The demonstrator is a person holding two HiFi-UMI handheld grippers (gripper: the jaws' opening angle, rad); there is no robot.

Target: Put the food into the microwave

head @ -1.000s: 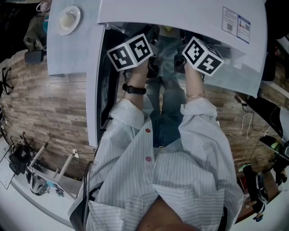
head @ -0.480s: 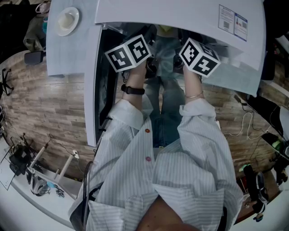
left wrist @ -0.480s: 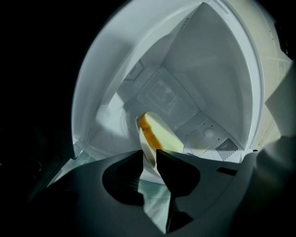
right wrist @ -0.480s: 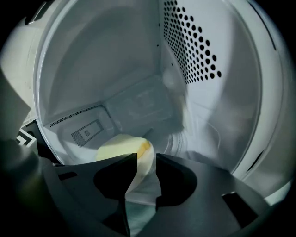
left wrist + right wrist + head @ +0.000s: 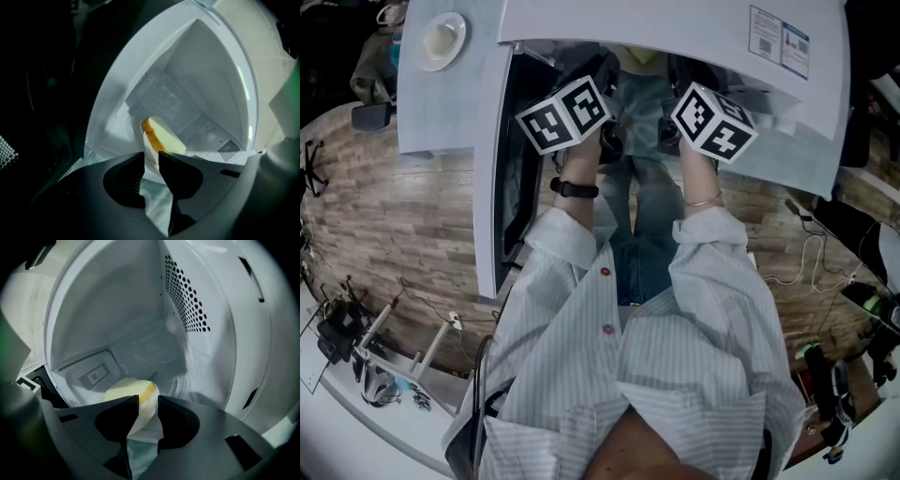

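A slice of bread [image 5: 162, 138] with an orange crust lies on a white plate [image 5: 149, 154], held inside the white microwave [image 5: 675, 28] cavity. My left gripper [image 5: 151, 161] is shut on the plate's rim on one side. My right gripper [image 5: 148, 404] is shut on the rim of the plate [image 5: 143, 420] on the other side, with the bread [image 5: 129, 390] just beyond the jaws. In the head view only the marker cubes, left [image 5: 565, 114] and right [image 5: 712, 122], show; the jaws are hidden under the microwave's top.
The microwave door [image 5: 492, 178] stands open to the left of the person's arms. A small white dish [image 5: 441, 39] sits on a white surface left of the microwave. The perforated cavity wall [image 5: 185, 301] is close on the right. Cables and tools lie on the wooden floor.
Both marker cubes have shifted slightly forward, further under the microwave's top. The grip on the plate is unchanged.
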